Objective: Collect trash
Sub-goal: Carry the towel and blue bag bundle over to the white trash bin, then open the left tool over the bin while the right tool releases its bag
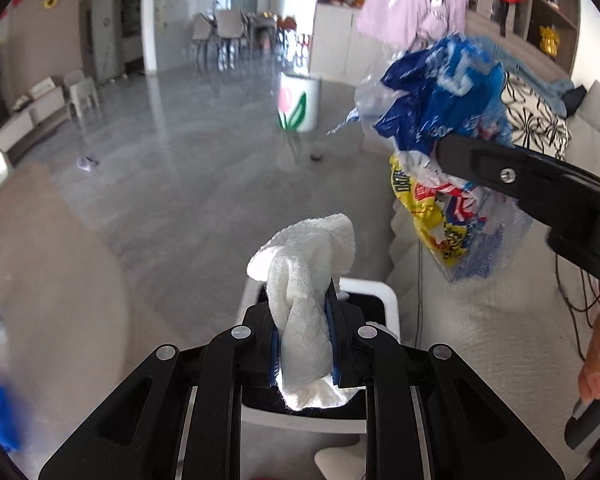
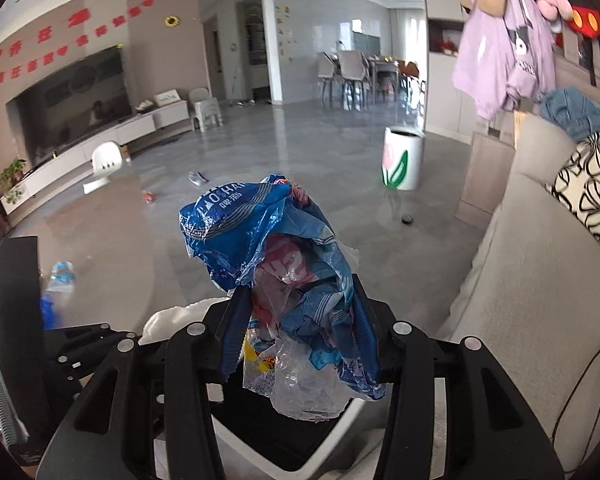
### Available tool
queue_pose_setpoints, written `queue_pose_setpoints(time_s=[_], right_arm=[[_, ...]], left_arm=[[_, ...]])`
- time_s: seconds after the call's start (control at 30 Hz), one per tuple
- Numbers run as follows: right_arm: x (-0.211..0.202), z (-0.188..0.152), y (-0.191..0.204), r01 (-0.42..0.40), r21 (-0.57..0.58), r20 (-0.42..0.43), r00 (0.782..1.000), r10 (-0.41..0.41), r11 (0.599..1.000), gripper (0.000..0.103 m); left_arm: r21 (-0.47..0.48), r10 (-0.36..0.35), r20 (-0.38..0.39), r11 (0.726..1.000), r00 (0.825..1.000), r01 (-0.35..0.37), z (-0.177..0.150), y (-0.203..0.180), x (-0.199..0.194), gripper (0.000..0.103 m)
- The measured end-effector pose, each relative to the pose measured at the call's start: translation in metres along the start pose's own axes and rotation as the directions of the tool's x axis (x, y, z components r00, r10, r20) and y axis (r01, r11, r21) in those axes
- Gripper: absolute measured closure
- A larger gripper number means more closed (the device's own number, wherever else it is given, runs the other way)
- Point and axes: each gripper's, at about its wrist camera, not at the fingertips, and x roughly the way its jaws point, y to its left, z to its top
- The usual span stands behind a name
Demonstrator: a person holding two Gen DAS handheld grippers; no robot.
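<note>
Both grippers are carrying trash. We are pinching a crumpled white paper towel point(image 1: 308, 300) in our left gripper point(image 1: 305, 340), jaws closed tight on its middle, at the lower centre of the left wrist view. Our right gripper point(image 2: 296, 320) is clamping a wad of plastic wrappers point(image 2: 284, 276) at the centre of its own view; the same wad is showing at the upper right of the left view, gripped around its waist.

Below both loads we are seeing a white bin point(image 1: 380, 292) with a dark opening, so we judge the drop is close.

Both loads are looking very light and soft. The towel is limp, fluffy and unlikely to slip. The wrappers are looking thin, crinkly and slick; loose clear film is hanging below the jaws and could snag or slide out, so a hold across the bunched middle is suiting it best.

Writing: white letters on the blue wrapper are reading roughly "AOSHAN" with Chinese characters beneath; the yellow print we cannot read.
</note>
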Motion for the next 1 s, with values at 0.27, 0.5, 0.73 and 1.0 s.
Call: queue_pose_setpoints(time_s=[0.27,0.5,0.73,1.0], right_arm=[[0.023,-0.023,-0.023,0.028,0.046,-0.050,0.998,-0.025,0.999,0.054],[0.034,-0.030,-0.022,0.018,0.059,-0.076,0.997,-0.013,0.998,0.054],[0.064,-0.048,-0.012,-0.031,0.086,-0.148,0.988,0.043,0.996,0.053],[0.105,-0.065,0.015,-0.028,-0.018,-0.285,0.958,0.022,0.999,0.005]], left_arm=[[0.022,0.116,-0.116,0.993,0.986,-0.114,-0.008,-0.002,0.052,0.005],[0.026,0.138,-0.119,0.990,0.983,-0.136,-0.019,0.009,0.049,0.005],[-0.043,0.221,-0.033,0.974,0.975,-0.222,-0.005,0.034,0.015,0.005],[-0.082,0.286,0.035,0.956,0.957,-0.283,-0.004,0.059,-0.040,0.005]])
